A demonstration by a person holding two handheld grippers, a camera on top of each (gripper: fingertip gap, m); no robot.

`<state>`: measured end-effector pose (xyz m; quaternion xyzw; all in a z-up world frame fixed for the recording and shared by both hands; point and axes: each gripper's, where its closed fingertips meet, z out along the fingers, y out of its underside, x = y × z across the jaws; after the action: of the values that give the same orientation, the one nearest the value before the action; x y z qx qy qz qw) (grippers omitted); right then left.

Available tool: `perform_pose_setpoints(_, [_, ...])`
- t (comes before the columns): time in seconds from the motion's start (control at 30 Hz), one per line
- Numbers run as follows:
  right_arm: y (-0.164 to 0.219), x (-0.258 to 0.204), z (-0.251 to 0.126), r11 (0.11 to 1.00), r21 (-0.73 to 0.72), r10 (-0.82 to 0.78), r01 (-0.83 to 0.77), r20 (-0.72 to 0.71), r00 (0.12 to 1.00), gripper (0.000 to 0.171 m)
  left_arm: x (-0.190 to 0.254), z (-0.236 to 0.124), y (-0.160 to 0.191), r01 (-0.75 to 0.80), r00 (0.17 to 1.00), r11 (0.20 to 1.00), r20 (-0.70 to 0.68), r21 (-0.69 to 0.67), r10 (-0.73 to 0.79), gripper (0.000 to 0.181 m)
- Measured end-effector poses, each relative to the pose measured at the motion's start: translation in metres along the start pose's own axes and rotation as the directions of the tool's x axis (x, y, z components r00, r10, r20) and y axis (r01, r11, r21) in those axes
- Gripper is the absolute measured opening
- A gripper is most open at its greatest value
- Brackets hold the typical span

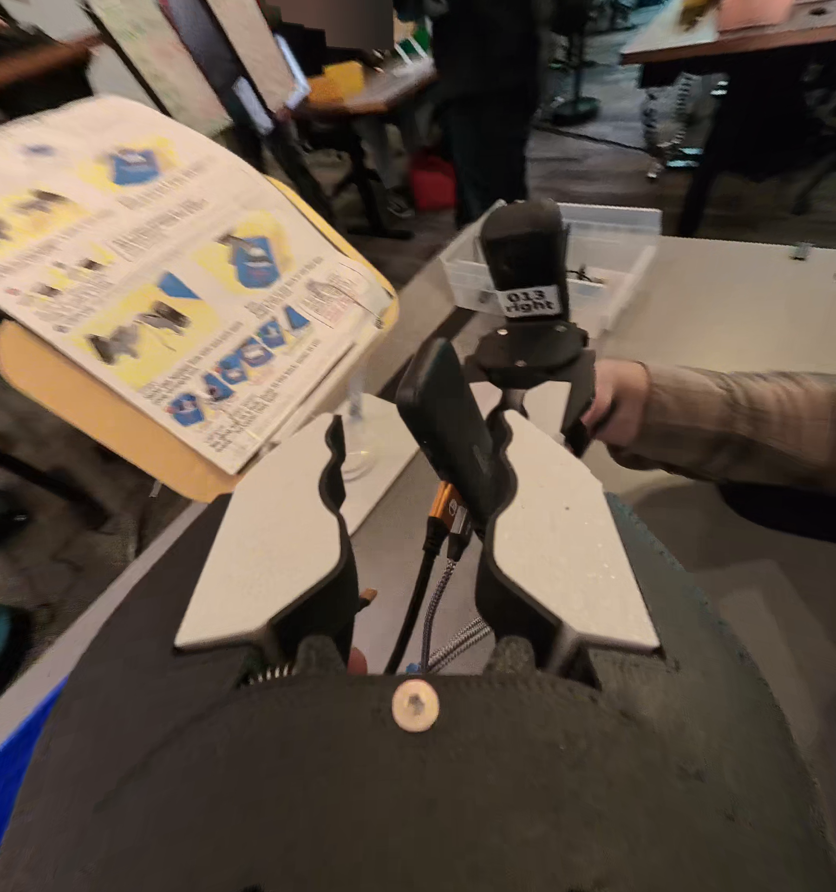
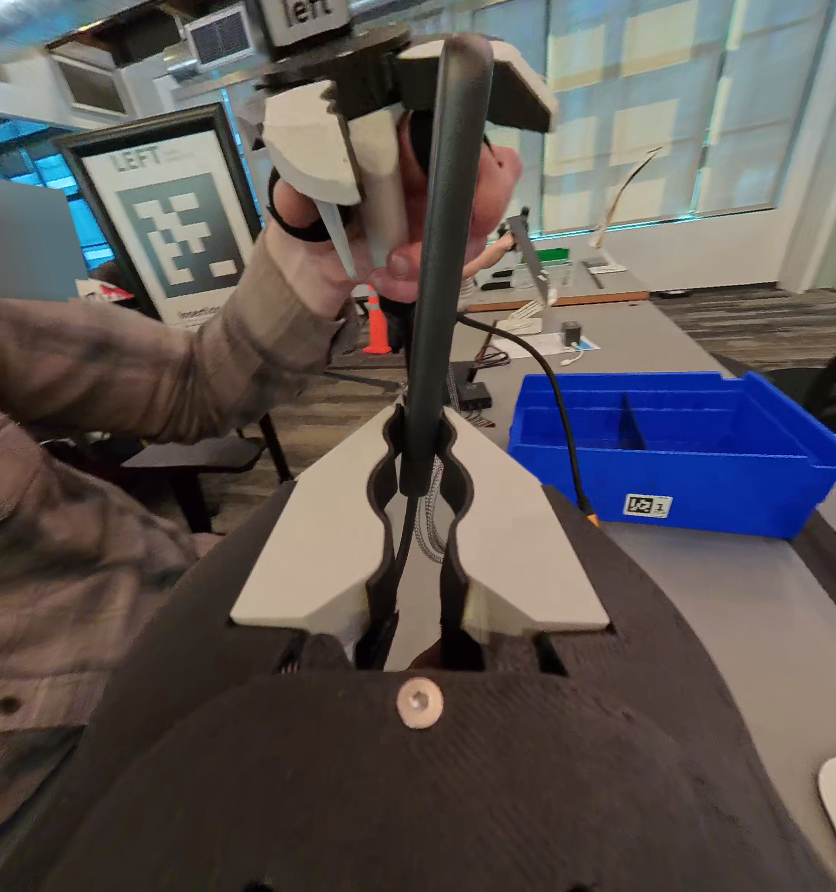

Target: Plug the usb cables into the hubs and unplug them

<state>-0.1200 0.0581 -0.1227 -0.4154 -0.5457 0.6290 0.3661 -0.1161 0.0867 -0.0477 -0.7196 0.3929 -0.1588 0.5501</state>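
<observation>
Left wrist view first — the left gripper [image 1: 418,463] has its fingers spread wide, and the dark hub [image 1: 447,434] stands tilted in the gap, leaning against the right-hand finger [image 1: 546,521] and clear of the other one, so nothing is pinched there. At the hub's lower end two cables are plugged in: an orange-collared plug [image 1: 442,507] on a black lead and a braided grey cable [image 1: 435,613] right beside it, both running down toward the bottom of the frame. Just past the hub, centre right, sits the right gripper [image 1: 541,425], held by a hand [image 1: 609,400] in a plaid sleeve. I can't tell its finger state from this angle. Farther back there's a clear plastic bin [image 1: 614,270] on the grey table [image 1: 725,299], and a blurry printed sheet on a yellow board [image 1: 165,275] fills the upper left.

Right wrist view — the right gripper [image 2: 421,434] is pressed together on the hub's [image 2: 447,241] near end, which runs up the middle of the frame as a thin dark slab. The braided cable [image 2: 430,526] hangs between the fingers and the black lead [image 2: 551,386] loops off to the right. At the top, the left gripper [image 2: 406,91] sits around the hub's far end, with a hand [image 2: 339,260] holding it. A blue bin [image 2: 696,449] sits at the right, another small black hub [image 2: 474,393] is on the table behind, and a marker poster [image 2: 175,222] stands at upper left.
</observation>
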Motion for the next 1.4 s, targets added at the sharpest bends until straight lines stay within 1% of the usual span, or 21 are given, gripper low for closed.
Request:
perform_pose_setpoints(0.07, [0.006,-0.005,0.000,0.999,-0.041,-0.016,0.017,0.027,0.999,0.010,0.011,0.005,0.008,0.014,0.995,0.999,-0.095,-0.040,-0.018,0.055])
perform_pose_setpoints(0.13, [0.015,-0.011,0.002,0.994,-0.096,-0.038,0.043,0.058,0.998,0.010,0.018,0.010,0.016,0.010,0.989,0.996,-0.146,-0.084,-0.022,0.048])
perform_pose_setpoints(0.23, [0.022,-0.016,0.003,0.991,-0.127,-0.040,0.051,0.091,0.995,0.010,0.032,0.011,0.021,0.023,0.969,0.994,-0.240,-0.107,-0.048,0.018])
perform_pose_setpoints(0.33, [0.024,-0.015,0.002,0.991,-0.121,-0.036,0.048,0.101,0.994,0.009,0.038,0.010,0.023,0.036,0.960,0.991,-0.272,-0.126,-0.070,0.015])
perform_pose_setpoints(0.47, [0.021,-0.007,0.000,0.994,-0.100,-0.045,0.051,0.063,0.997,0.011,0.038,0.012,0.022,0.038,0.963,0.993,-0.261,-0.115,-0.067,0.013])
perform_pose_setpoints(0.53, [0.016,0.002,-0.004,0.993,-0.091,-0.074,0.074,0.006,0.997,0.028,0.037,0.012,0.021,0.042,0.967,0.993,-0.247,-0.115,-0.069,0.013])
perform_pose_setpoints(0.57, [0.011,0.005,-0.009,0.991,-0.084,-0.108,0.105,-0.022,0.994,0.032,0.034,0.012,0.018,0.063,0.967,0.992,-0.238,-0.106,-0.087,0.013])
perform_pose_setpoints(0.63, [0.001,0.021,-0.024,0.969,-0.124,-0.234,0.215,-0.162,0.959,0.044,0.025,0.012,0.014,0.118,0.968,0.989,-0.213,-0.083,-0.134,0.013])
perform_pose_setpoints(0.67, [-0.003,0.029,-0.032,0.942,-0.182,-0.321,0.283,-0.234,0.918,0.045,0.016,0.011,0.012,0.150,0.969,0.987,-0.190,-0.061,-0.159,0.013])
perform_pose_setpoints(0.73, [-0.015,0.042,-0.051,0.846,-0.335,-0.521,0.414,-0.360,0.774,0.049,-0.001,0.009,0.008,0.243,0.957,0.970,-0.160,-0.016,-0.243,0.013])
perform_pose_setpoints(0.87, [-0.044,0.039,-0.058,0.567,-0.589,-0.824,0.577,-0.400,0.401,0.048,-0.030,0.008,0.006,0.408,0.908,0.910,-0.143,0.074,-0.395,0.013])
perform_pose_setpoints(0.9, [-0.050,0.039,-0.055,0.466,-0.660,-0.884,0.590,-0.376,0.277,0.046,-0.036,0.009,0.006,0.423,0.903,0.901,-0.125,0.095,-0.411,0.013])
perform_pose_setpoints(0.97, [-0.069,0.038,-0.053,0.228,-0.798,-0.947,0.558,-0.315,-0.064,0.034,-0.044,0.011,0.006,0.443,0.895,0.888,-0.110,0.118,-0.432,0.013])
perform_pose_setpoints(1.0, [-0.071,0.033,-0.046,0.137,-0.828,-0.952,0.543,-0.261,-0.158,0.032,-0.047,0.011,0.005,0.456,0.889,0.880,-0.108,0.134,-0.444,0.013])
perform_pose_setpoints(1.03, [-0.070,0.026,-0.035,0.098,-0.821,-0.953,0.562,-0.241,-0.186,0.027,-0.051,0.011,0.004,0.469,0.883,0.870,-0.105,0.150,-0.458,0.013])
perform_pose_setpoints(1.1, [-0.059,0.017,-0.016,0.106,-0.778,-0.957,0.619,-0.249,-0.149,0.026,-0.056,0.010,0.002,0.478,0.879,0.863,-0.096,0.167,-0.468,0.013])
perform_pose_setpoints(1.17, [-0.051,0.025,-0.009,0.091,-0.794,-0.951,0.600,-0.248,-0.183,0.035,-0.061,0.006,-0.001,0.494,0.869,0.848,-0.086,0.191,-0.487,0.013])
perform_pose_setpoints(1.27, [-0.030,0.051,-0.005,0.121,-0.849,-0.961,0.515,-0.230,-0.152,0.065,-0.068,0.000,-0.005,0.510,0.858,0.828,-0.066,0.233,-0.510,0.013])
perform_pose_setpoints(1.3, [-0.025,0.058,-0.004,0.130,-0.859,-0.961,0.496,-0.232,-0.151,0.071,-0.069,-0.002,-0.006,0.522,0.850,0.819,-0.063,0.239,-0.523,0.013])
perform_pose_setpoints(1.37, [-0.025,0.064,-0.005,0.136,-0.867,-0.938,0.479,-0.268,-0.219,0.066,-0.067,-0.001,-0.004,0.527,0.846,0.816,-0.059,0.236,-0.530,0.013])
perform_pose_setpoints(1.4, [-0.022,0.068,-0.005,0.138,-0.873,-0.937,0.468,-0.268,-0.223,0.067,-0.064,0.001,-0.003,0.534,0.843,0.814,-0.067,0.228,-0.534,0.013])
